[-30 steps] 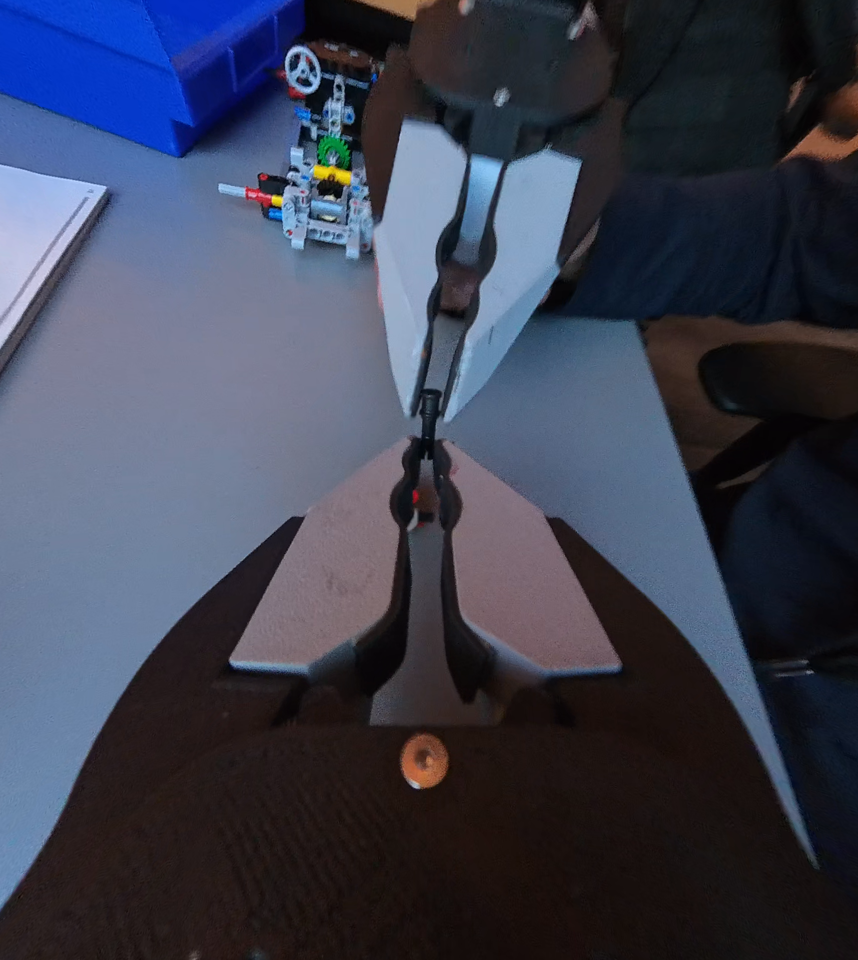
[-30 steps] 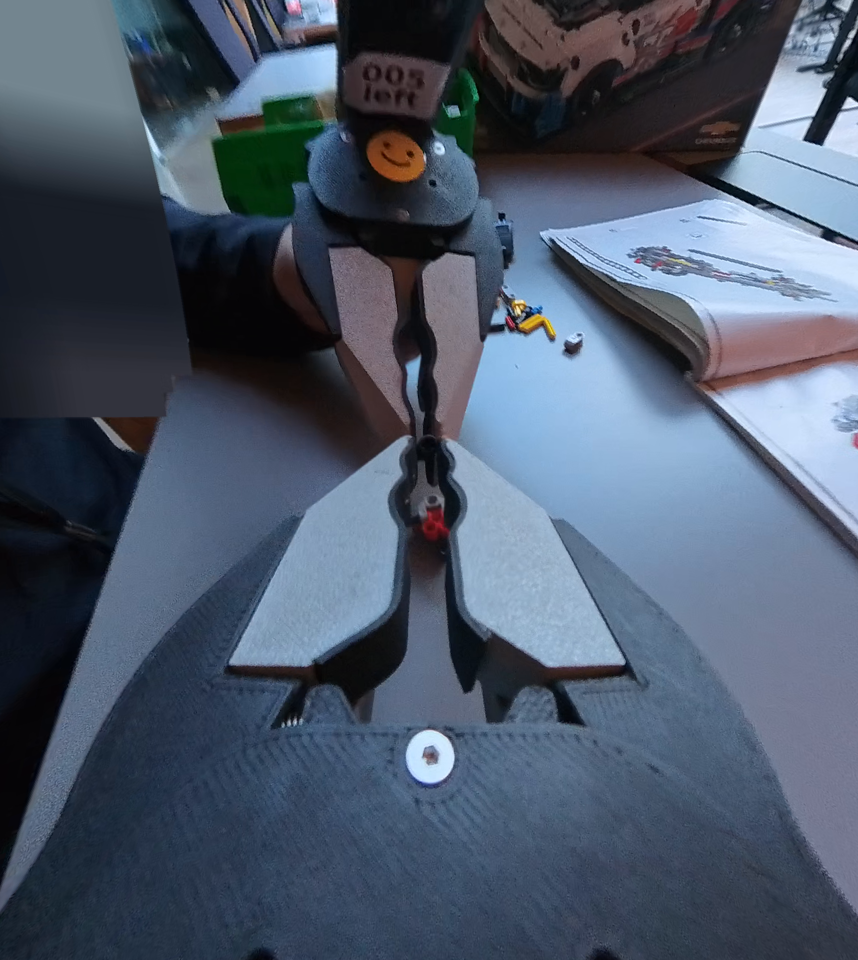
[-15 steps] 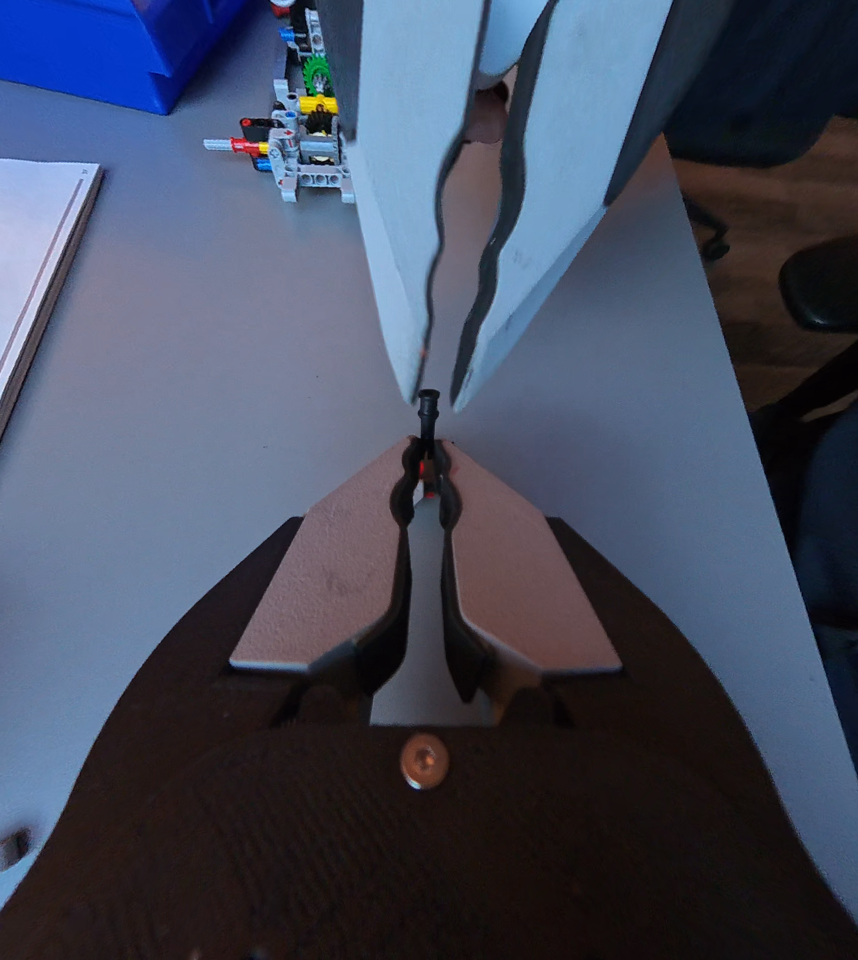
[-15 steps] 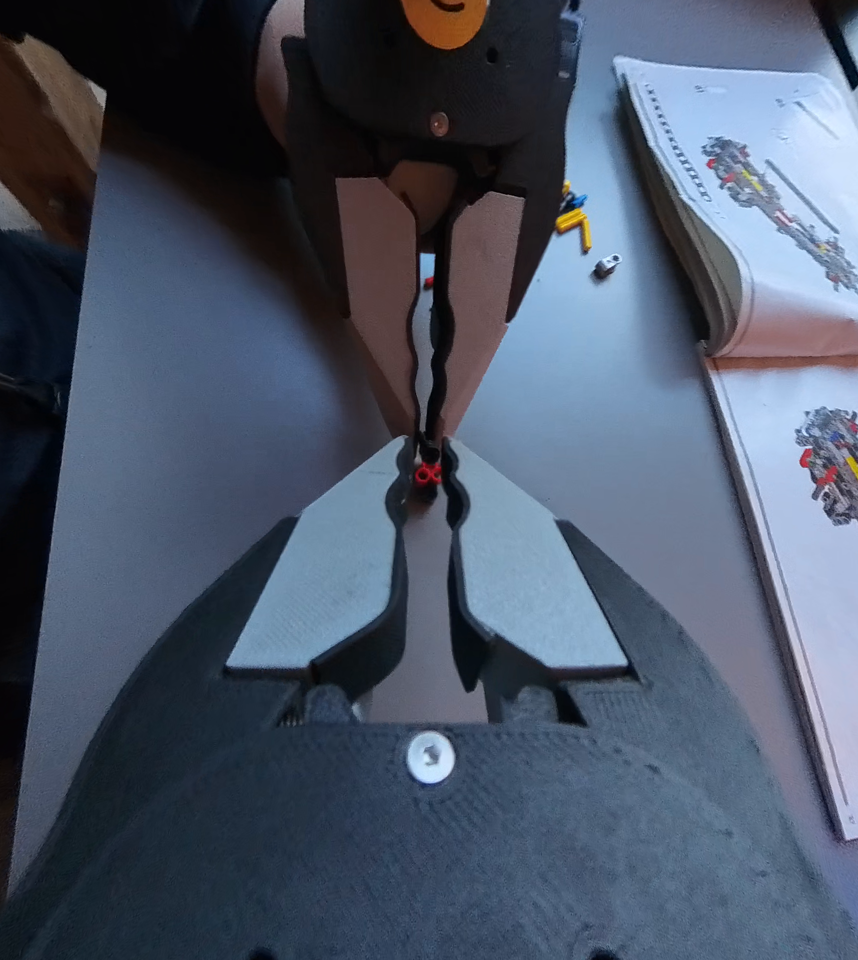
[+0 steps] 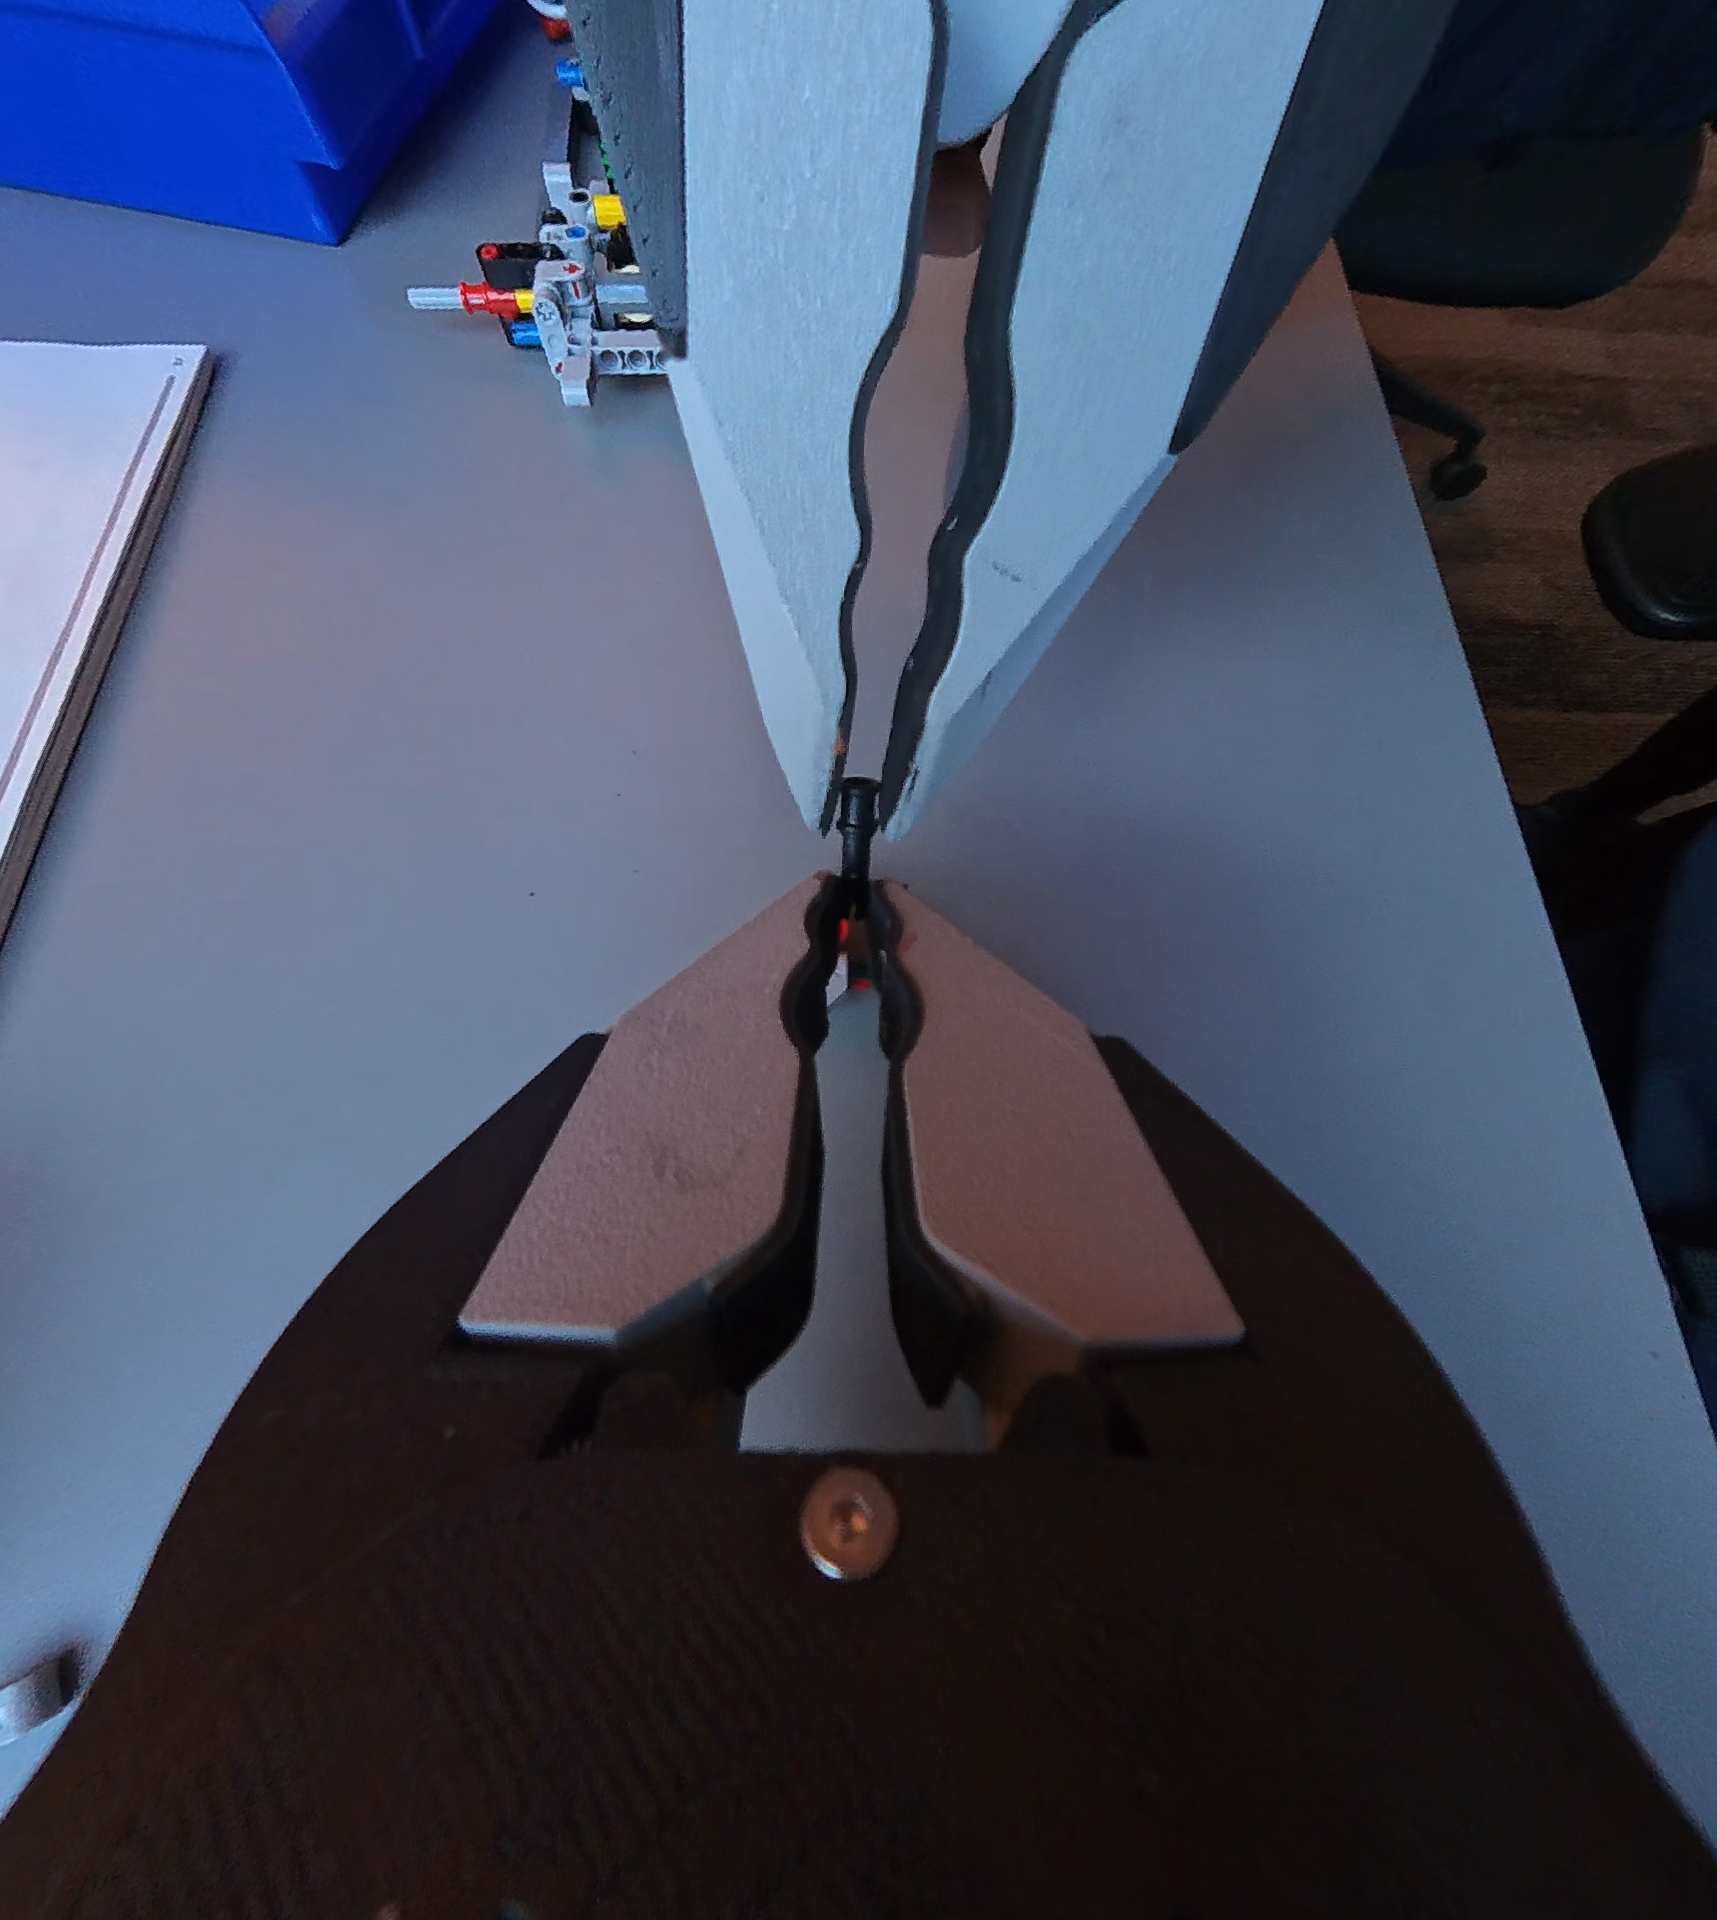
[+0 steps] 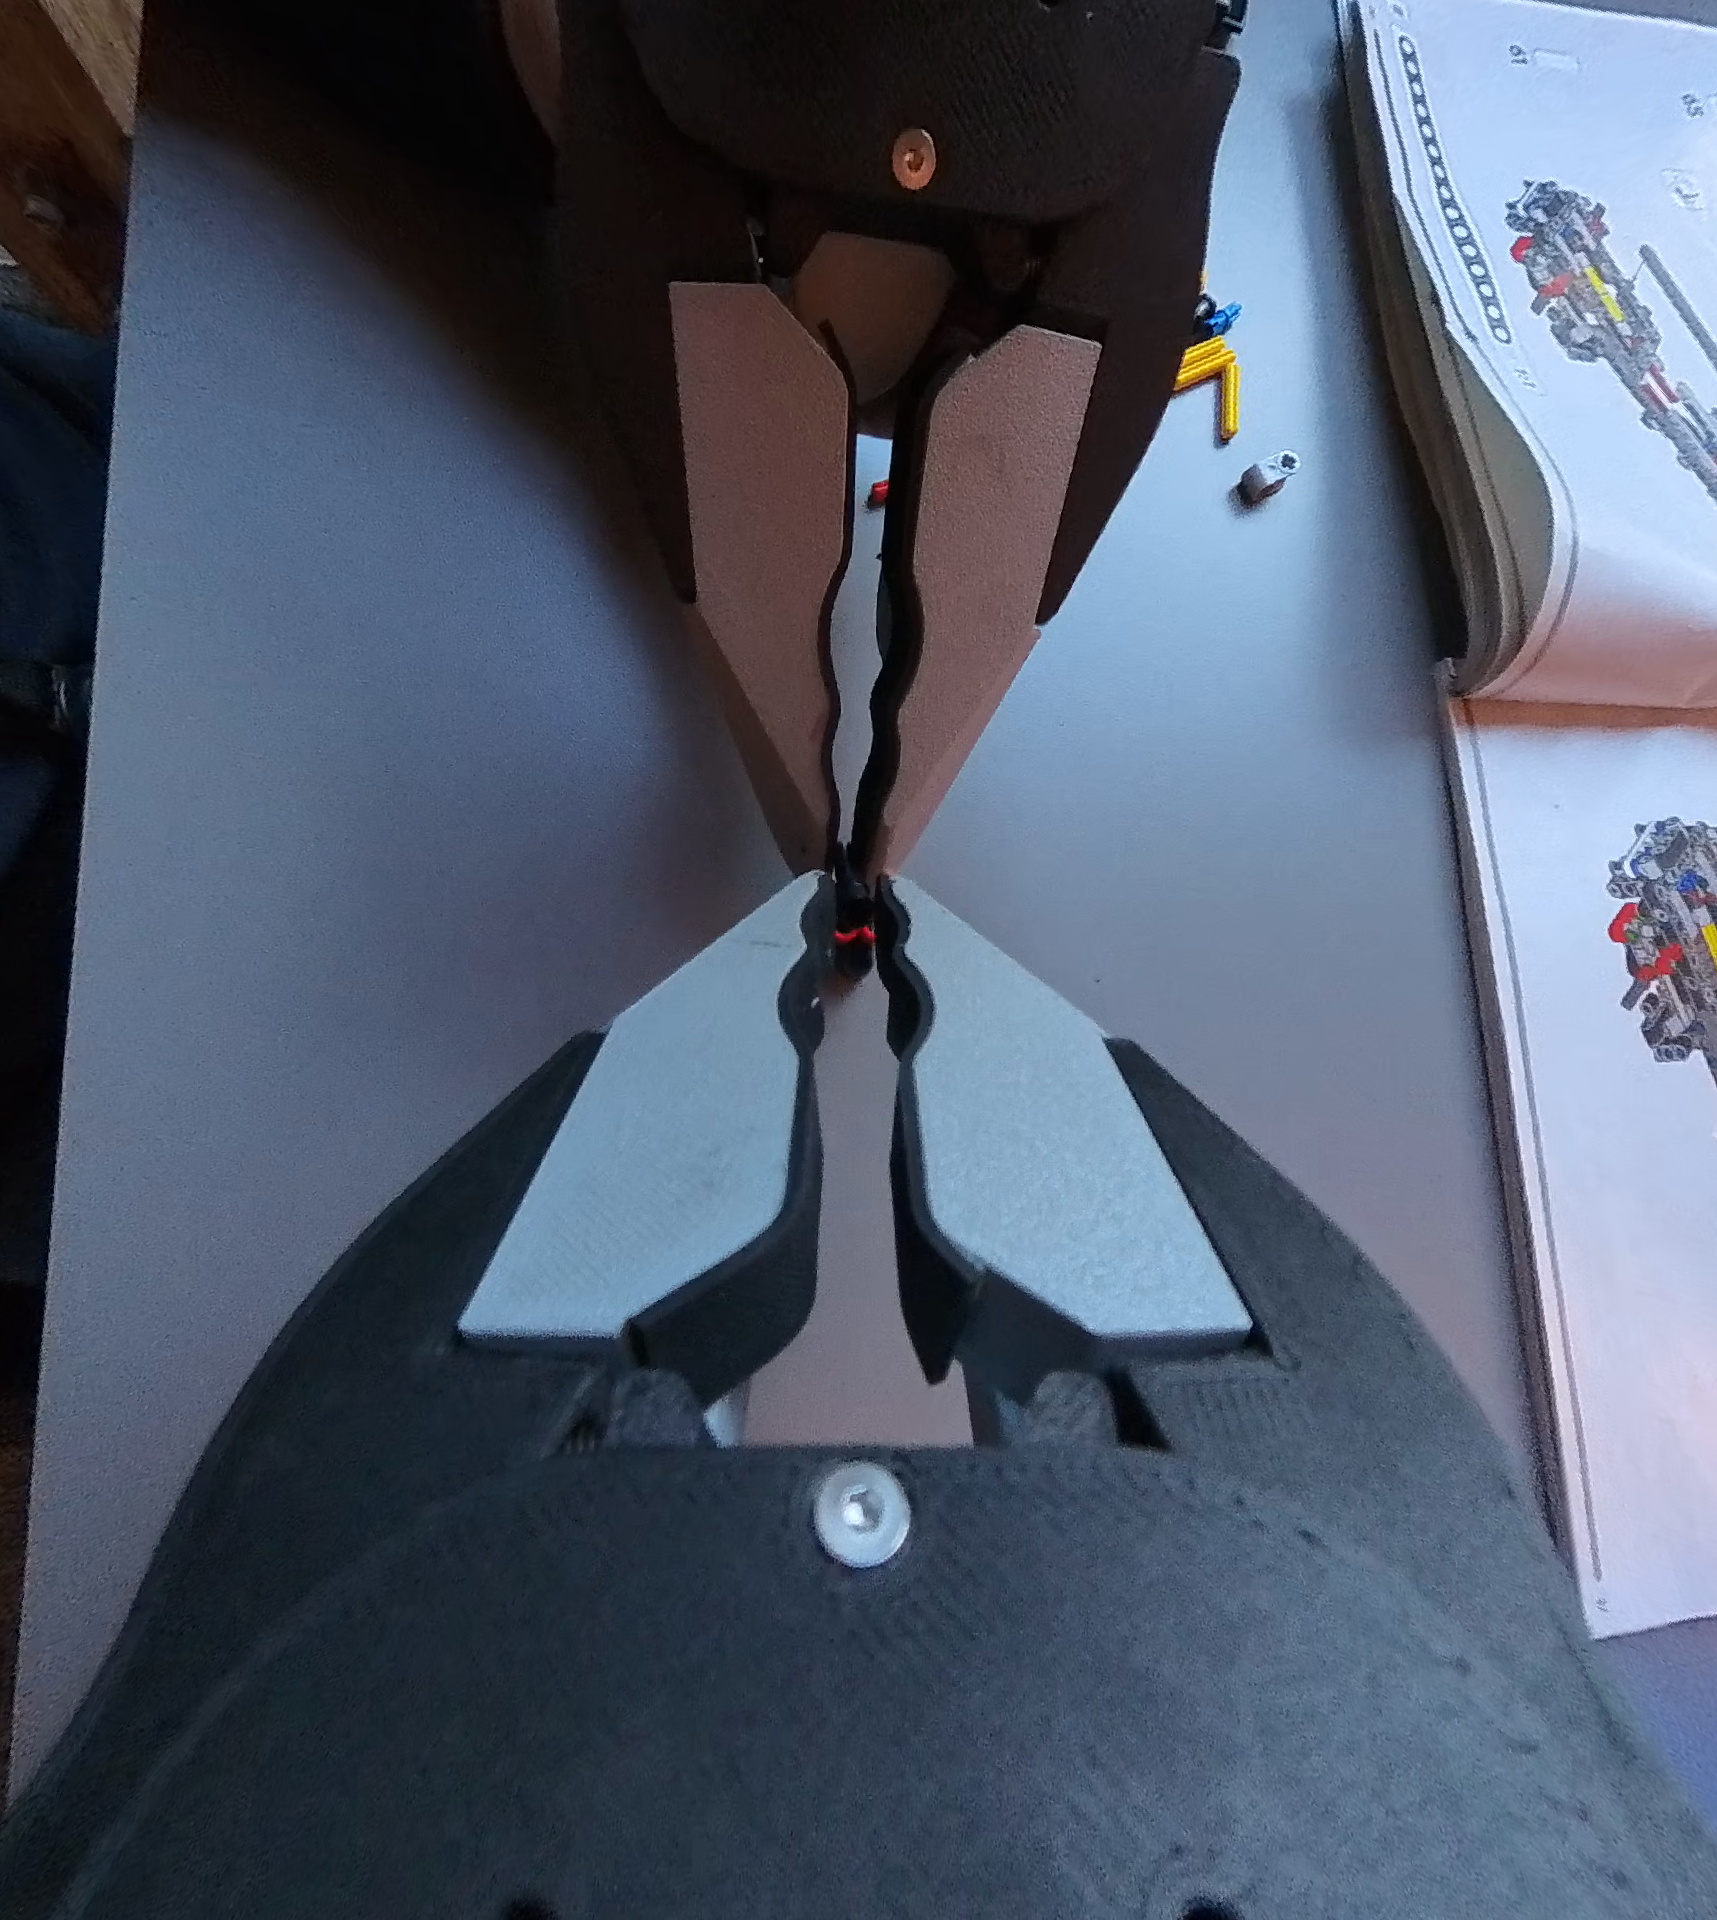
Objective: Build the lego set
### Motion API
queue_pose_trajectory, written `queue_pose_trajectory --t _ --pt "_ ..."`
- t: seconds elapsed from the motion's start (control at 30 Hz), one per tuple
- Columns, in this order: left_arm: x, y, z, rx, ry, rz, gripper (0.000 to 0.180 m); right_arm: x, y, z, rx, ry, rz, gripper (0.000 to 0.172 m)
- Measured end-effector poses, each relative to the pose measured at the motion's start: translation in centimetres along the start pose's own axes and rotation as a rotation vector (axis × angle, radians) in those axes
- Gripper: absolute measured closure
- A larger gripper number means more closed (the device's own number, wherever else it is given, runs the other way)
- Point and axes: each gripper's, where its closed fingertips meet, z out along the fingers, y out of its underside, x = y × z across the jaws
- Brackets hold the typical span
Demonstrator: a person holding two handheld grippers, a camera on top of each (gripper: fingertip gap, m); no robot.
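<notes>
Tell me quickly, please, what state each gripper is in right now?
Left gripper: closed on a small black pin.
Right gripper: fingers close around the pin's other end; whether they press on it cannot be told.

Both tongs look basically the same: a black 3D-printed shell with a ribbed print texture and a round screw (image 6: 859,1512) sunk in near the base of the fingers. Ahead of that screw sit two flat grey wedge fingers (image 6: 667,1164) edged with wavy black pads (silvery screw on one, coppery on the other).
</notes>
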Motion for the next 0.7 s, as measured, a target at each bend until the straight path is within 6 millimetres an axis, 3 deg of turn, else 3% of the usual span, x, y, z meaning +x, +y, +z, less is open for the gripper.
queue_pose_trajectory --t 0.23,0.33,0.5,0.7 --pt "-0.2 0.3 0.1 -0.009 -0.004 -0.011 0.176 0.1 0.6 0.3 -0.04 0.021 0.015 0.169" --pt "-1.0 1.6 -0.2 -0.063 0.002 -0.041 0.151 0.9 2.1 0.2 -0.132 0.055 0.03 0.169" --pt "-1.4 3.1 0.4 -0.107 0.026 -0.016 0.15 0.2 3.0 0.9 -0.176 -0.001 0.075 0.169" --pt "-1.3 3.5 1.5 -0.137 0.019 0.049 0.159 0.1 3.6 1.3 -0.213 -0.007 0.061 0.169"
